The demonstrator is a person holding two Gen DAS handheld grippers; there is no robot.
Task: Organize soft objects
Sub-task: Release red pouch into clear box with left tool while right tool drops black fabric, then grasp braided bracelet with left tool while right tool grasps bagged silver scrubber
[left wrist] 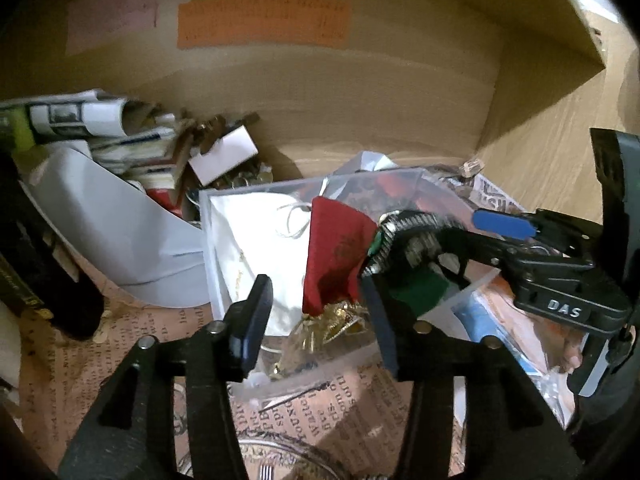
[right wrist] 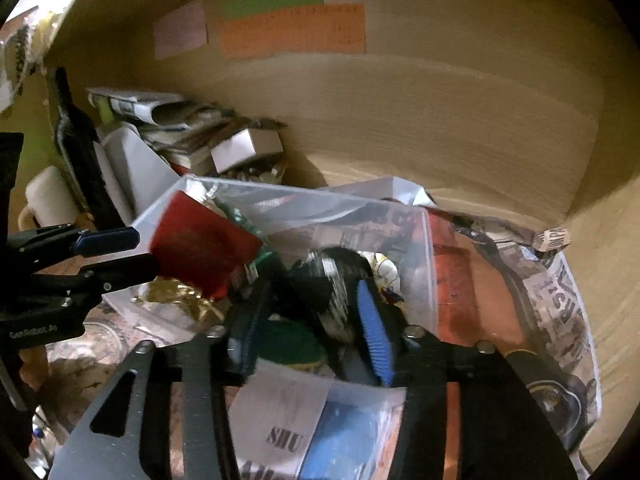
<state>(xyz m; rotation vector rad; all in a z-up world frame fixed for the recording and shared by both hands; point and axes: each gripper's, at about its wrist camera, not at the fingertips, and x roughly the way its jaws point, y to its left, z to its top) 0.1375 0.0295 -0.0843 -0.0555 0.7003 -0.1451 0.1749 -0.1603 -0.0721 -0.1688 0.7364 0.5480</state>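
A clear plastic box (left wrist: 280,194) (right wrist: 420,240) sits on a printed paper liner inside a wooden shelf. It holds a red cloth pouch (left wrist: 336,252) (right wrist: 200,248), a white cloth bag (left wrist: 256,248), a gold foil piece (left wrist: 332,320) and a black-and-white patterned soft item with green (right wrist: 332,272) (left wrist: 404,236). My left gripper (left wrist: 316,320) is open, its fingers on either side of the red pouch's lower end. My right gripper (right wrist: 308,320) (left wrist: 432,240) reaches into the box from the right, shut on the black-and-white item.
Rolled papers, booklets and a small white box (left wrist: 224,156) pile at the back left. A white curved container (left wrist: 104,216) and a dark bottle (right wrist: 80,148) stand at left. Coloured notes (left wrist: 264,20) are stuck on the back wall. Newspaper (right wrist: 560,300) lies at right.
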